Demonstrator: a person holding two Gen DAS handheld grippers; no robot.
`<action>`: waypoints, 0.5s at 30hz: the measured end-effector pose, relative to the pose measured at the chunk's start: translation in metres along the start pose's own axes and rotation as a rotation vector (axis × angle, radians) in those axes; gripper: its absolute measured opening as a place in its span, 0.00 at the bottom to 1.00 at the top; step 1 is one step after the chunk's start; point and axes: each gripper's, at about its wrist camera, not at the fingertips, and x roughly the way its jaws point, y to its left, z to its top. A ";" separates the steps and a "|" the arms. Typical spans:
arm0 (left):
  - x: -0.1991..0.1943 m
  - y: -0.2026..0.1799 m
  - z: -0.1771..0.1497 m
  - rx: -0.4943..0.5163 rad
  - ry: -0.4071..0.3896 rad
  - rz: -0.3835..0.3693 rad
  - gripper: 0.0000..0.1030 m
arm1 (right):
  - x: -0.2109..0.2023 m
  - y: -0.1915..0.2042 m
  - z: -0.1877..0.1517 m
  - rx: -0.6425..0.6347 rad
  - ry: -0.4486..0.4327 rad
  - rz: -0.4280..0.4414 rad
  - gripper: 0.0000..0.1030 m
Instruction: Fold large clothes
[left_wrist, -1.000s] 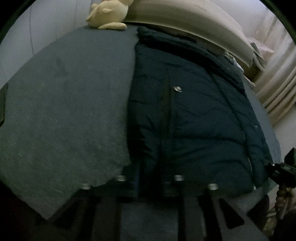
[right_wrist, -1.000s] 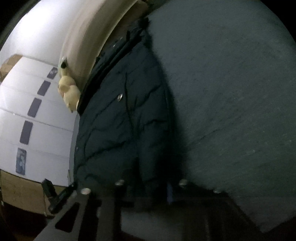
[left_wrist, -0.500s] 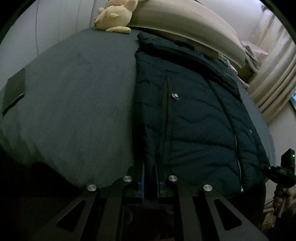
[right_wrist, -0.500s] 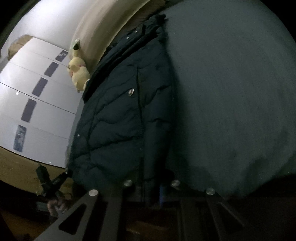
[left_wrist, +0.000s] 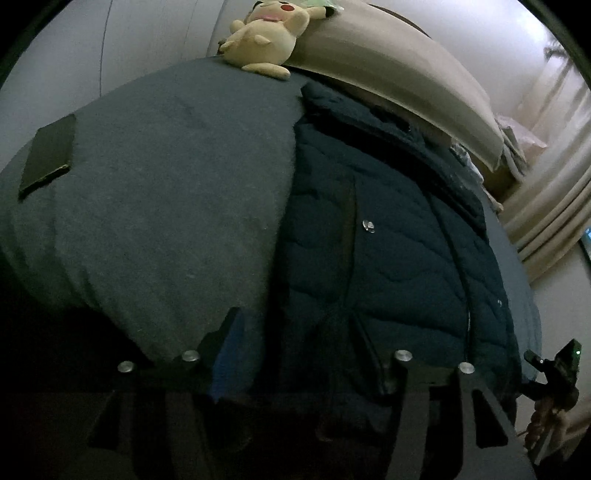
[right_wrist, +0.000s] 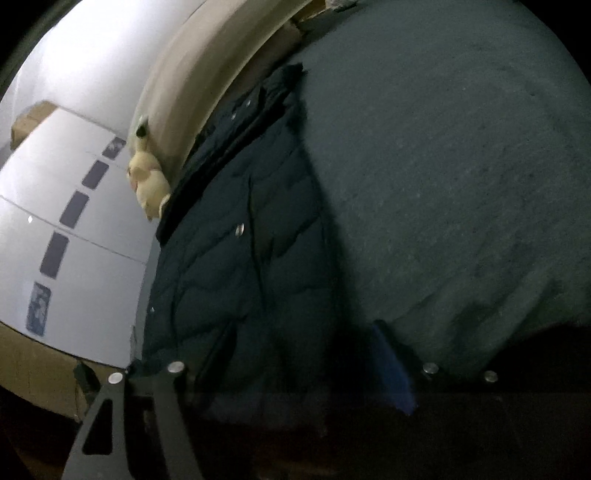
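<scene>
A dark navy quilted jacket (left_wrist: 399, 258) lies lengthwise on a grey bed (left_wrist: 166, 206), its collar toward the headboard and its hem at the near edge. My left gripper (left_wrist: 295, 332) stands open, its fingers spread either side of the hem's left part. In the right wrist view the jacket (right_wrist: 236, 280) fills the left centre. My right gripper (right_wrist: 299, 343) is open too, straddling the hem's right side. Neither one holds cloth. The right gripper also shows at the far right of the left wrist view (left_wrist: 554, 373).
A yellow plush toy (left_wrist: 266, 37) sits at the bed's far left corner against a beige headboard (left_wrist: 406, 74). A dark flat book-like object (left_wrist: 48, 151) lies at the bed's left edge. Curtains (left_wrist: 546, 206) hang at right. White wardrobe doors (right_wrist: 74, 206) stand beyond the bed.
Both grippers were shut on the jacket's hem half a second ago and have opened wide. Both views have shifted, dropping toward the bed's near edge.
</scene>
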 end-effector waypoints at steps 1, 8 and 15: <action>0.004 -0.001 -0.001 0.005 0.018 0.001 0.58 | 0.003 -0.001 0.001 0.014 0.008 0.014 0.75; 0.026 -0.021 -0.012 0.100 0.086 0.045 0.23 | 0.032 0.005 -0.010 -0.001 0.116 0.026 0.24; 0.018 -0.021 -0.011 0.112 0.084 0.068 0.10 | 0.020 0.012 -0.015 -0.065 0.122 0.027 0.12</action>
